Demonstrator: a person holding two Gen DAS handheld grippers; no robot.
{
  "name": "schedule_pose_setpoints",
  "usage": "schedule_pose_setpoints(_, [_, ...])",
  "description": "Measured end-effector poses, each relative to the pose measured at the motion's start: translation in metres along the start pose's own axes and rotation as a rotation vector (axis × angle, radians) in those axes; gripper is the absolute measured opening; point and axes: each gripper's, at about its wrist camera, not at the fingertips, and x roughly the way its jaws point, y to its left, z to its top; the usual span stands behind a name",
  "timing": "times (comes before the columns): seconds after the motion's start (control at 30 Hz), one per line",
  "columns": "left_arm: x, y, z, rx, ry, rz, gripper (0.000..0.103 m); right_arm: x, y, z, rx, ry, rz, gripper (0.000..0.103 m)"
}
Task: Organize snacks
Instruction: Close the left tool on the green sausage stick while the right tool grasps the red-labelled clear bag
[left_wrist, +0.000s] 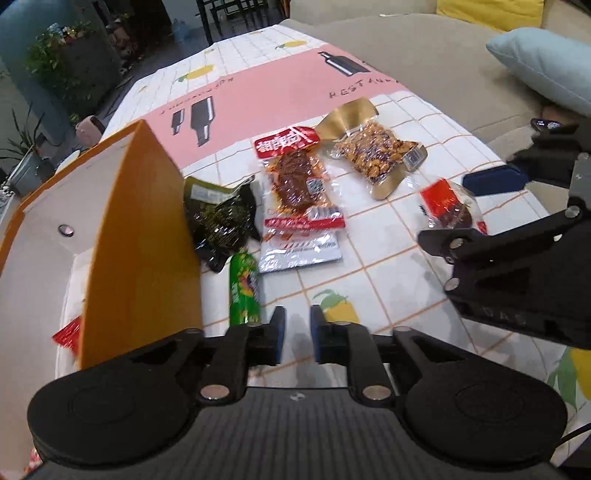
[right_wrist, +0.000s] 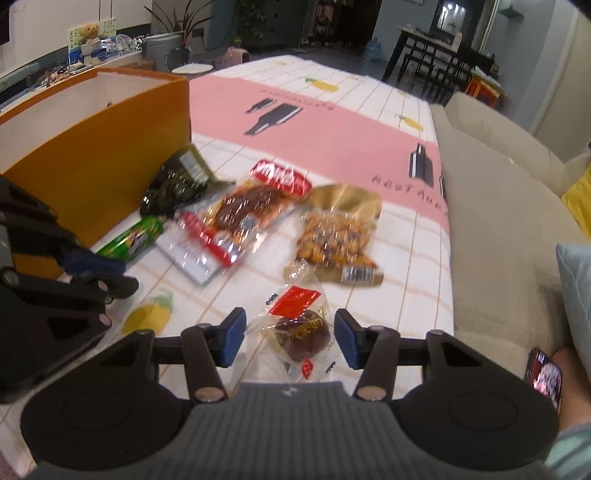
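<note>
Where the desk (right_wrist: 388, 122) stands, a cloth with white squares, a pink band, black bottle drawings and yellow fruit covers its top, and a beige sofa (right_wrist: 491, 206) runs along its right side with a pale blue pillow (left_wrist: 546, 62) and a yellow pillow (left_wrist: 491, 11) on it. Past the far end are green plants (left_wrist: 59, 55), a dark dining table with chairs (right_wrist: 432, 55), and a dim room. One orange box (left_wrist: 144, 236), white inside, sits on the left of the desk. Six snacks lie on the cloth. One green tube (left_wrist: 243, 288) lies just beside the box, its long side running away from the left wrist camera. One dark green bag (left_wrist: 221, 218) rests against the box. One long clear pack with a red top (left_wrist: 295, 181) lies on one silver pack (left_wrist: 299, 251), its long side running from near to far, red top at the far end. One gold bag of nuts (left_wrist: 376, 155) lies slanted to its right. One small clear pack with a red label (right_wrist: 301, 332) holds a round brown cake and lies at the near edge, right between the jaws of the right gripper (right_wrist: 290, 338), which stand wide apart and hold nothing. The left gripper (left_wrist: 295, 334) hangs over bare cloth, its jaws nearly together with a small gap and nothing in them.
</note>
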Motion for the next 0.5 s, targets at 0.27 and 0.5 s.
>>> schedule_pose_setpoints(0.27, [0.019, 0.008, 0.012, -0.013, 0.084, 0.168, 0.038, 0.001, -0.006, -0.003, 0.101, 0.038, 0.05, 0.051])
schedule_pose_setpoints(0.5, [0.039, 0.011, 0.019, -0.073, 0.144, 0.185, 0.031, 0.001, -0.008, -0.002, 0.11, 0.038, 0.053, 0.051])
